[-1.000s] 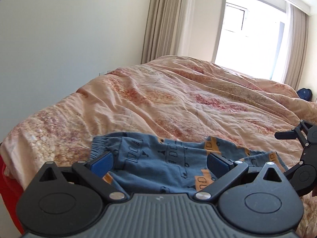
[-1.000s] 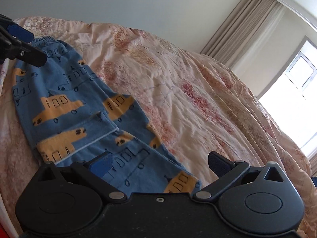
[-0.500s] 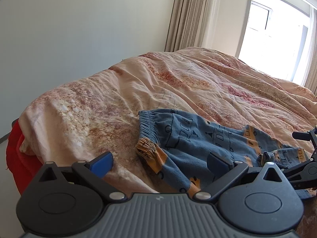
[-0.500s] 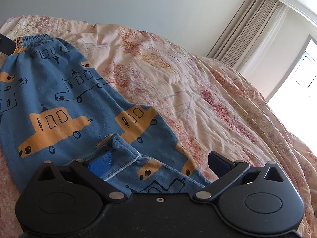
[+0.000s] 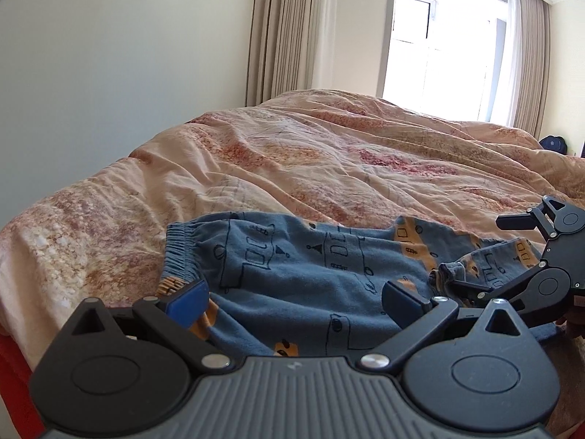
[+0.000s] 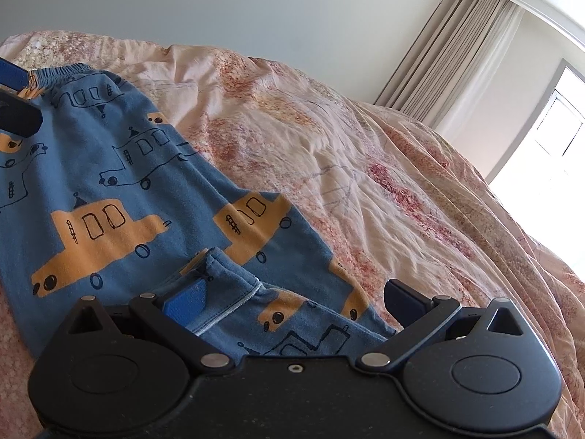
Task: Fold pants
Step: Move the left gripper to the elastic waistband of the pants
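Blue pants (image 5: 299,274) with orange car prints lie on the bed, also in the right wrist view (image 6: 120,197). My left gripper (image 5: 292,298) is open, its jaws wide apart, over the pants by the elastic waistband (image 5: 179,256). My right gripper (image 6: 292,300) is open over the folded-back leg hem (image 6: 219,267). The right gripper also shows in the left wrist view (image 5: 541,256) at the right, over the leg ends. One finger of the left gripper (image 6: 14,109) shows at the left edge of the right wrist view by the waistband.
The peach floral duvet (image 5: 329,161) covers the bed. A grey wall (image 5: 91,73) runs along the left. Curtains (image 5: 285,29) and a bright window (image 5: 446,47) stand behind. A red edge (image 5: 11,373) shows below the bed's near corner.
The left gripper moved back over the waistband end of the pants. The right gripper shifted slightly along the leg; the folded hem now lies between its fingers. Both stayed open.
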Tool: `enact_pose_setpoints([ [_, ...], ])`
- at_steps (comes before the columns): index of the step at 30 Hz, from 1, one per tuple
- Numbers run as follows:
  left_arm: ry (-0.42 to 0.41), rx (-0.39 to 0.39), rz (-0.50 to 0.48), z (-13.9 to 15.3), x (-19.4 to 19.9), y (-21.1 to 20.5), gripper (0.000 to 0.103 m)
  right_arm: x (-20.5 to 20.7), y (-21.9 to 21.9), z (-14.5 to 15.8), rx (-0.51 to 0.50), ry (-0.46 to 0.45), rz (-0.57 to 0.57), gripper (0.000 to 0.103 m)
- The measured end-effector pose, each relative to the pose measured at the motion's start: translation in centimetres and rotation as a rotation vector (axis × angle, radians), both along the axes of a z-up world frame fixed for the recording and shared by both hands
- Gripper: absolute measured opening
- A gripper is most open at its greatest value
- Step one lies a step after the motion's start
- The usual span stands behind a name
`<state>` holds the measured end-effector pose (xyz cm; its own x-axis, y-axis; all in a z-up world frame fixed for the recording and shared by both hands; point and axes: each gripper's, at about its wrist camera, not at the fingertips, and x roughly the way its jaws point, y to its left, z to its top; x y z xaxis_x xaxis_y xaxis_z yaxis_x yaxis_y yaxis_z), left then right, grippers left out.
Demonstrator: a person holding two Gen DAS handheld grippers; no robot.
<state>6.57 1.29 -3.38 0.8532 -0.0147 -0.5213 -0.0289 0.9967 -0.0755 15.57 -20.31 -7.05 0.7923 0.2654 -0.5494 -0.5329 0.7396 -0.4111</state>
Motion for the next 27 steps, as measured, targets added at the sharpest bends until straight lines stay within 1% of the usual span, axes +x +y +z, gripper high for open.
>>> enact_pose_setpoints([
  [2,-0.023,-0.008,0.035,0.1,-0.4,0.5,0.103,0.0,0.0,0.0,0.001,0.0,0.0,0.102],
  [5,-0.077,-0.028,0.127,0.5,-1.2,1.8,0.103,0.0,0.0,0.0,-0.001,-0.001,0.001,0.102],
  [6,-0.067,-0.039,0.16,0.4,-1.2,2.3,0.103,0.0,0.0,0.0,-0.001,0.0,0.001,0.102],
  [8,0.01,-0.073,0.19,0.1,-0.6,3.2,0.103,0.0,0.0,0.0,-0.003,-0.002,0.002,0.102],
  [9,0.052,-0.099,0.196,-0.3,-0.2,3.7,0.103,0.0,0.0,0.0,-0.006,-0.004,0.003,0.102],
  [10,0.068,-0.117,0.201,-0.5,0.0,3.9,0.103,0.0,0.0,0.0,-0.008,-0.006,0.004,0.102],
  [12,0.058,-0.126,0.204,-0.5,0.0,4.1,0.103,-0.1,0.1,0.0,-0.016,-0.012,0.007,0.102],
  [15,0.013,-0.139,0.167,0.1,-0.3,3.7,0.1,-0.2,0.2,0.0,-0.021,-0.018,0.009,0.102],
  [17,-0.021,-0.123,0.153,0.6,-0.3,3.1,0.096,-0.2,0.2,0.0,-0.02,-0.017,0.008,0.102],
  [20,-0.055,-0.095,0.123,1.1,0.1,2.1,0.095,-0.2,0.2,0.0,-0.019,-0.016,0.007,0.102],
  [24,-0.041,-0.079,0.115,0.9,0.5,1.6,0.096,-0.2,0.1,0.0,-0.015,-0.016,0.004,0.102],
  [27,-0.029,-0.08,0.141,0.5,0.5,2.2,0.096,-0.2,0.1,0.0,-0.014,-0.015,0.004,0.102],
])
